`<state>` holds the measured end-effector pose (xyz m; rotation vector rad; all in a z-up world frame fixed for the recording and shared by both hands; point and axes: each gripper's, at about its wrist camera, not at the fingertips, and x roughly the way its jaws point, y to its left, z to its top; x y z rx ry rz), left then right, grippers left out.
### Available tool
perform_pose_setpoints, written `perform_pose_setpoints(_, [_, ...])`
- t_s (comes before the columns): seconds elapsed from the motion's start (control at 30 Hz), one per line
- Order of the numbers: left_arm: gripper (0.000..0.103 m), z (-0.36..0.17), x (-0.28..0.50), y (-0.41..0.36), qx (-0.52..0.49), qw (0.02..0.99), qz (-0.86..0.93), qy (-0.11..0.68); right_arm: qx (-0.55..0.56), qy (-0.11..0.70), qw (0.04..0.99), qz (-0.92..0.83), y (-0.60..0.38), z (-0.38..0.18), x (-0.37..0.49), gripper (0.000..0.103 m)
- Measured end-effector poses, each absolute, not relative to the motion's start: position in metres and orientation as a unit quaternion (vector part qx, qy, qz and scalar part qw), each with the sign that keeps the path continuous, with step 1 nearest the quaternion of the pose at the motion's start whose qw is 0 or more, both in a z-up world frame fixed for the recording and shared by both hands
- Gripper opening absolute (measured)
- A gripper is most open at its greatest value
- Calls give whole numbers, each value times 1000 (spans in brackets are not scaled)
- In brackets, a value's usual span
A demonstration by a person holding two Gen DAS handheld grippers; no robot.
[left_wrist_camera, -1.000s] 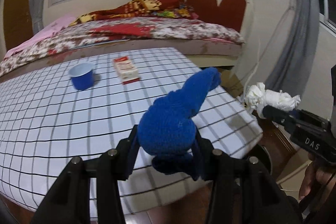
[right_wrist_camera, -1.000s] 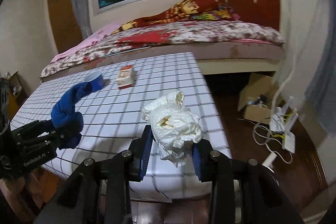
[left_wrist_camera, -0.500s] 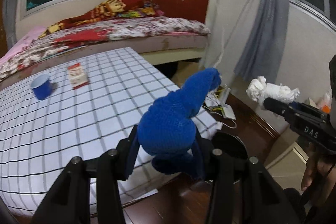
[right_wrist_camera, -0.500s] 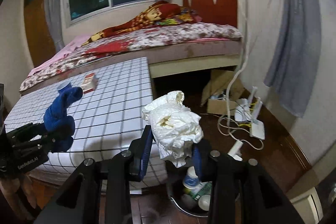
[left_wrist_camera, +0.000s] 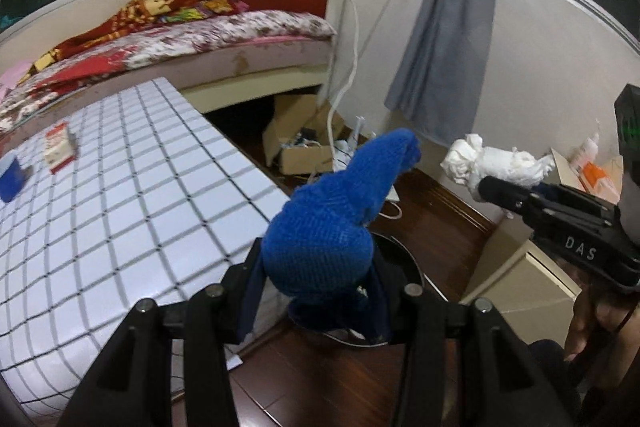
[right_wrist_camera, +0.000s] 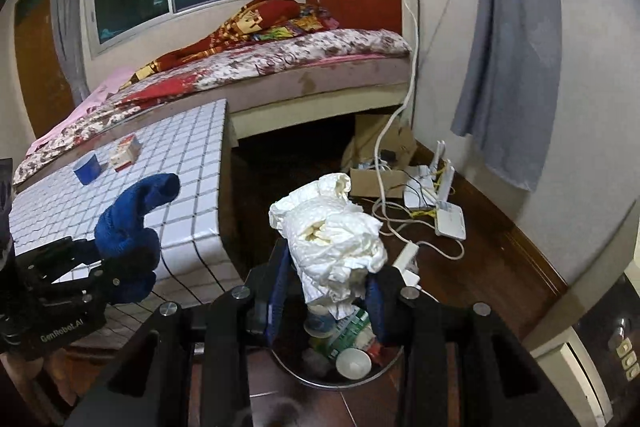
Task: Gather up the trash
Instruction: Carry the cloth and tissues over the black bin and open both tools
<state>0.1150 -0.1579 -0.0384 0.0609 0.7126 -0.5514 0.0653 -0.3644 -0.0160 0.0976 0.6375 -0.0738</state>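
**Both tongs loaded, bin below the right pair**

The left tongs [left_wrist_camera: 316,291] are clamped on a blue knitted sock [left_wrist_camera: 332,227]; its bunched lower part sits squeezed between the two fingers and its long end sticks up and forward beyond the tips. Just past and under these tongs shows the dark rim of a round bin [left_wrist_camera: 404,255], mostly hidden by the sock. To their left lies the checked table [left_wrist_camera: 120,195], with a blue cup [left_wrist_camera: 12,177] and a small red-and-white box [left_wrist_camera: 60,147] far out at its left end, well apart from the tongs.

The right tongs [right_wrist_camera: 328,291] grip a crumpled white wad of paper [right_wrist_camera: 332,239], pinched at its lower part, the bulk of it standing above the fingers. Directly beneath and just ahead of these tongs sits the bin [right_wrist_camera: 304,375], open, with a bottle, a green wrapper and a small white cup inside. The wad hangs over the bin's mouth.

Seen from the right tongs, the left pair and its sock are off to the left, over the table's near corner. Ahead on the floor lie a cardboard box [right_wrist_camera: 376,183] and white routers with cables [right_wrist_camera: 448,215]; behind them stands a bed [right_wrist_camera: 280,59].
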Motion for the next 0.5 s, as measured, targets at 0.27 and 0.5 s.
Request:
perform_pose_setpoints(0.27, [47,-67,117,-190,29,883,-282,374,56,337,939,-36,-389,-46,62,37])
perform_pose_setpoints(0.5, [47,-100,129,-207,21,868,-288,405,44,372,927,-18,-409,-85,75,37])
